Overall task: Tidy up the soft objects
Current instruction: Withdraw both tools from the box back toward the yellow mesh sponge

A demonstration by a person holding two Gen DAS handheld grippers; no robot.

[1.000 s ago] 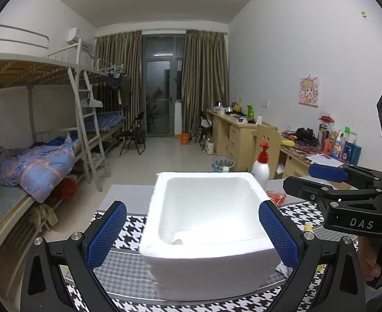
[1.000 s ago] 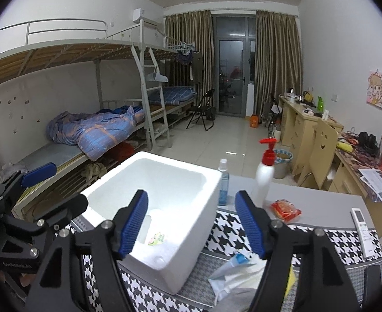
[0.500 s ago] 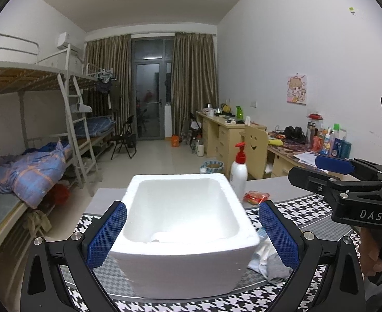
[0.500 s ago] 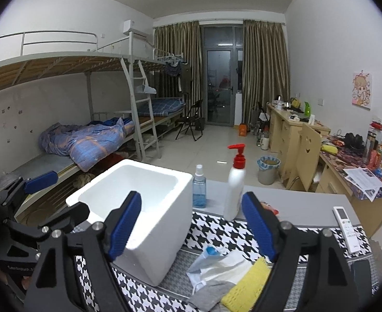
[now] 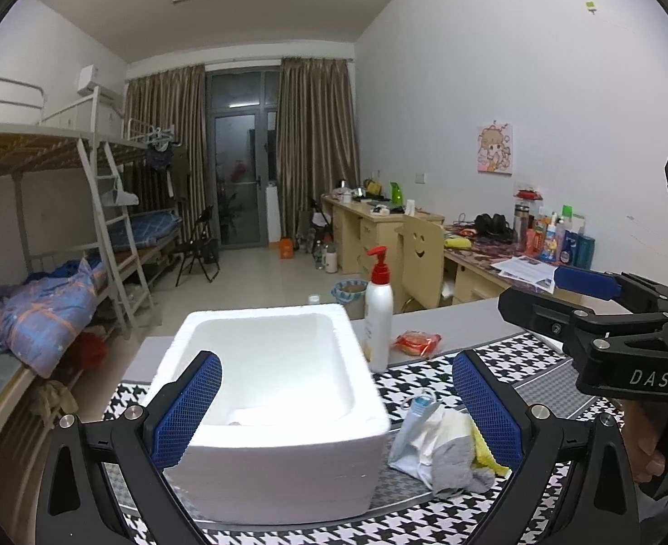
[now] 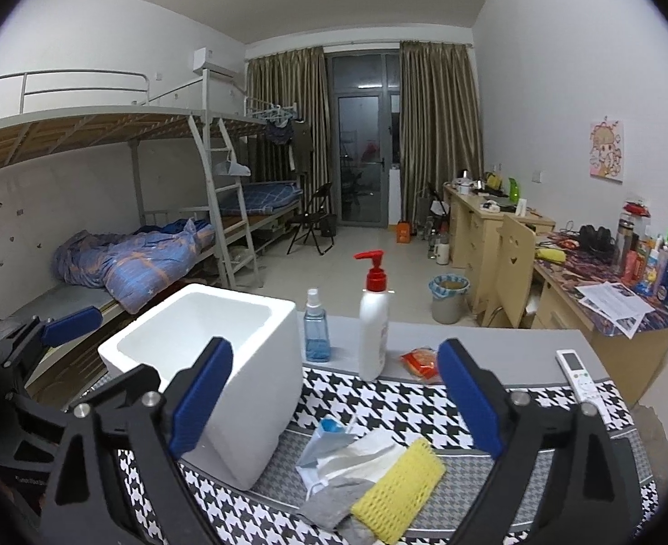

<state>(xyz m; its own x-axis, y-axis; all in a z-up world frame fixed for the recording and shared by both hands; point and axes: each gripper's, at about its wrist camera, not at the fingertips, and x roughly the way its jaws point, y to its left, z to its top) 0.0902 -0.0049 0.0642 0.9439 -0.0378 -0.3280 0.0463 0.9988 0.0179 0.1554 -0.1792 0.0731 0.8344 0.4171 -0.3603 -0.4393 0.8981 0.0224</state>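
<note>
A white foam box stands open on the houndstooth mat; it also shows in the right wrist view. To its right lies a pile of soft things: a blue face mask, white cloth, a grey sock and a yellow foam net. The pile shows in the left wrist view too. My left gripper is open and empty, above the box's near side. My right gripper is open and empty, above the pile.
A white pump bottle, a blue spray bottle, a red snack packet and a white remote sit at the table's far side. Bunk beds stand left, desks right.
Both grippers have pulled back and shifted right. The box now sits further left in both views and the soft pile has come into full view. Both stay open.
</note>
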